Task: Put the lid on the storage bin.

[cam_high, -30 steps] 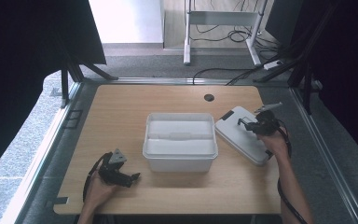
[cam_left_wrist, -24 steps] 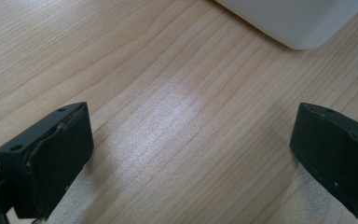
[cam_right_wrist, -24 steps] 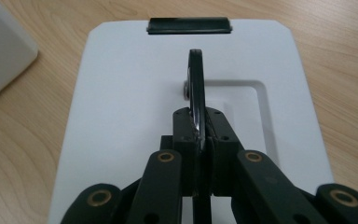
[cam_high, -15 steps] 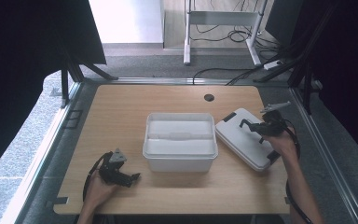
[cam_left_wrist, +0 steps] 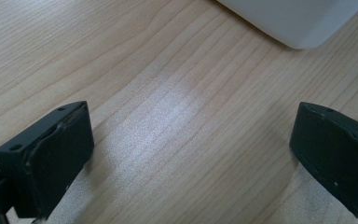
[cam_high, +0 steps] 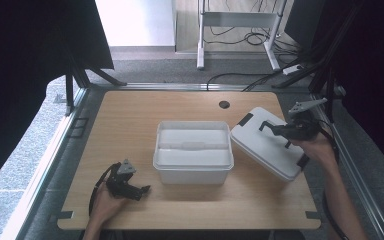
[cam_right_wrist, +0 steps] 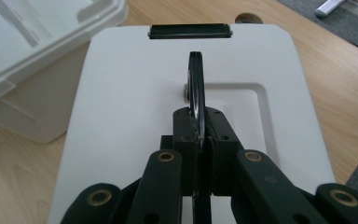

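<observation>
Lid (cam_high: 267, 145), white plastic with a black handle (cam_right_wrist: 196, 88) on top and a black clip (cam_right_wrist: 190, 31) at its far edge, sits right of the open white bin (cam_high: 192, 150), its near-left edge by the bin wall, tilted, raised at the right. Right gripper (cam_high: 275, 131) is clenched on that thin black handle, jaws pinched tight on both sides of it in the right gripper view. Bin stands mid-surface, a white insert tray visible inside. Left gripper (cam_high: 142, 190) rests low at the near-left of the wooden surface (cam_high: 130, 120), released, jaws spread wide over bare wood, nothing between them, with the bin's corner (cam_left_wrist: 303, 23) just ahead.
</observation>
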The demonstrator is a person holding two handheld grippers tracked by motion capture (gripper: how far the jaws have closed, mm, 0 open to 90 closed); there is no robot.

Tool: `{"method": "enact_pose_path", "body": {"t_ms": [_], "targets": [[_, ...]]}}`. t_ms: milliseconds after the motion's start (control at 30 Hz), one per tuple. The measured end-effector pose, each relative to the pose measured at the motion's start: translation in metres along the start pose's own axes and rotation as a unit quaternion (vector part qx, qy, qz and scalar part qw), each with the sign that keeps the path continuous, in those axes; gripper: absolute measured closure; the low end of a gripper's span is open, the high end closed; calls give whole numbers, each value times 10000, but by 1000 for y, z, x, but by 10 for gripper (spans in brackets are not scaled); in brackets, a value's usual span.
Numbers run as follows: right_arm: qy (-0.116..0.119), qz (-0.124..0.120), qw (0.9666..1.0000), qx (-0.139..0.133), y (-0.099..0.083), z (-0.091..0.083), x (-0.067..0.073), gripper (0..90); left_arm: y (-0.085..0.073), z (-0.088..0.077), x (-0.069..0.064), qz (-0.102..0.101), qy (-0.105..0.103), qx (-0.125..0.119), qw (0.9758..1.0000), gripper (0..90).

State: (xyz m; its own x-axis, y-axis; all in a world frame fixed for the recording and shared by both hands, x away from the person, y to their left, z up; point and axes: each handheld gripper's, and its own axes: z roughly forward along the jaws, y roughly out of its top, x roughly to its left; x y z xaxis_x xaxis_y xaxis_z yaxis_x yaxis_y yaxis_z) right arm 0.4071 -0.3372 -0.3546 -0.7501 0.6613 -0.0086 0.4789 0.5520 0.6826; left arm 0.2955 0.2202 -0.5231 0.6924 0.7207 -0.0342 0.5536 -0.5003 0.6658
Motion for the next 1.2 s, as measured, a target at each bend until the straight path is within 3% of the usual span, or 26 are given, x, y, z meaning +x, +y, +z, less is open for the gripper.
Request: {"method": "enact_pose_path", "body": {"t_ms": [33, 333, 567, 700, 800, 867, 1000, 1033, 1200], "targets": [[-24, -47, 10000, -5, 5, -10, 1, 845, 0, 0, 0, 1, -2, 0, 10000, 0], [19, -248, 9996, -116, 24, -39, 6, 845, 0, 0, 0, 3, -17, 10, 10000, 0], [220, -561, 9980, -171, 41, -46, 16, 845, 0, 0, 0, 26, -15, 21, 10000, 0], [434, -817, 9955, -215, 56, -46, 25, 845, 0, 0, 0, 26, -17, 20, 10000, 0], [673, -1134, 9911, -188, 71, -41, 37, 845, 0, 0, 0, 22, -10, 8, 10000, 0], [733, -1205, 9898, -179, 75, -38, 40, 845, 0, 0, 0, 23, -10, 9, 10000, 0], [1102, -1525, 9819, -206, 94, -22, 56, 845, 0, 0, 0, 9, -16, 9, 10000, 0], [1102, -1525, 9819, -206, 94, -22, 56, 845, 0, 0, 0, 12, -18, 10, 10000, 0], [1391, -1825, 9732, -181, 113, -1, 73, 845, 0, 0, 0, 28, -31, 10, 10000, 0]]}}
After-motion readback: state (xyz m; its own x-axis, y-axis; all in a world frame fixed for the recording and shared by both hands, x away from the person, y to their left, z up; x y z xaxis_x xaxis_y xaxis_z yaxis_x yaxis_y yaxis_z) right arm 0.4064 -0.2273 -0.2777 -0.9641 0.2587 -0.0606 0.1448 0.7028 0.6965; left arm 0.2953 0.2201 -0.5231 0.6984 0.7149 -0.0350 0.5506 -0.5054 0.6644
